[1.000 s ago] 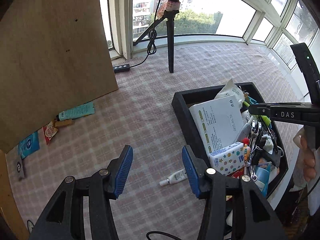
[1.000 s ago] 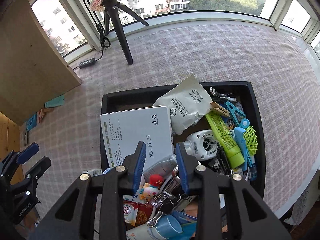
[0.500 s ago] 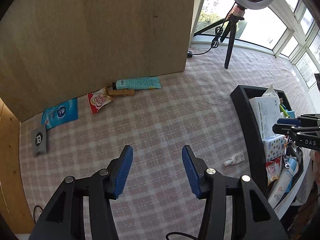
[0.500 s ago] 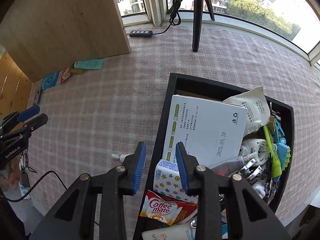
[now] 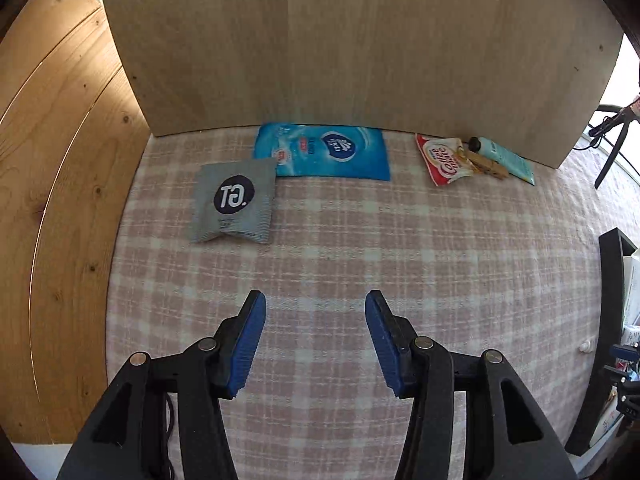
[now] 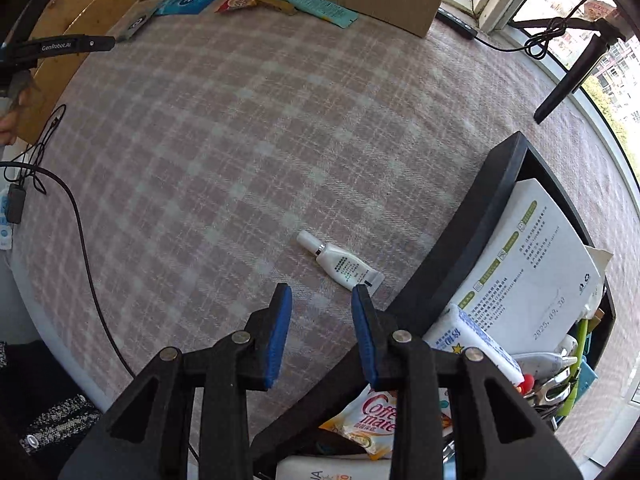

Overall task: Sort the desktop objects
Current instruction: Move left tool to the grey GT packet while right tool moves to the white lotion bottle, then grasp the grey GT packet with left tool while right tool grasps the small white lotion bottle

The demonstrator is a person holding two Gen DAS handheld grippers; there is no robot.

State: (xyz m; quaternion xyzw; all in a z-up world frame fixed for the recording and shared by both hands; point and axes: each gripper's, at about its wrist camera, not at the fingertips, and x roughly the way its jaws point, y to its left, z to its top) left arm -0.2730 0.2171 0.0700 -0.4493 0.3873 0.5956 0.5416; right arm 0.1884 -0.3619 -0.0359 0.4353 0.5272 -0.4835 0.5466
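Note:
My left gripper [image 5: 315, 300] hangs open over bare checked cloth with nothing between its blue pads. Beyond it, along a wooden board, lie a grey sachet [image 5: 233, 205], a blue wipes pack [image 5: 326, 155], a Coffee mate sachet [image 5: 445, 159], a wooden clothespin [image 5: 487, 165] and a teal tube [image 5: 507, 159]. My right gripper [image 6: 320, 294] is open and empty just above the cloth. A small white tube [image 6: 340, 262] lies a little past its right pad, beside the black tray [image 6: 492, 196]. The left gripper [image 6: 72, 46] also shows at the far left of the right wrist view.
The black tray holds a white box [image 6: 524, 268], a tissue pack [image 6: 474, 340], a Coffee mate sachet [image 6: 376, 424] and several small tools. A black cable [image 6: 84, 248] trails over the cloth's left edge. A tripod leg [image 6: 572, 80] and power strip [image 6: 458, 24] stand by the window.
Both grippers swung left, away from the tray. The left now faces the row of packets at the board; the right moved from over the tray's contents to the cloth by the white tube.

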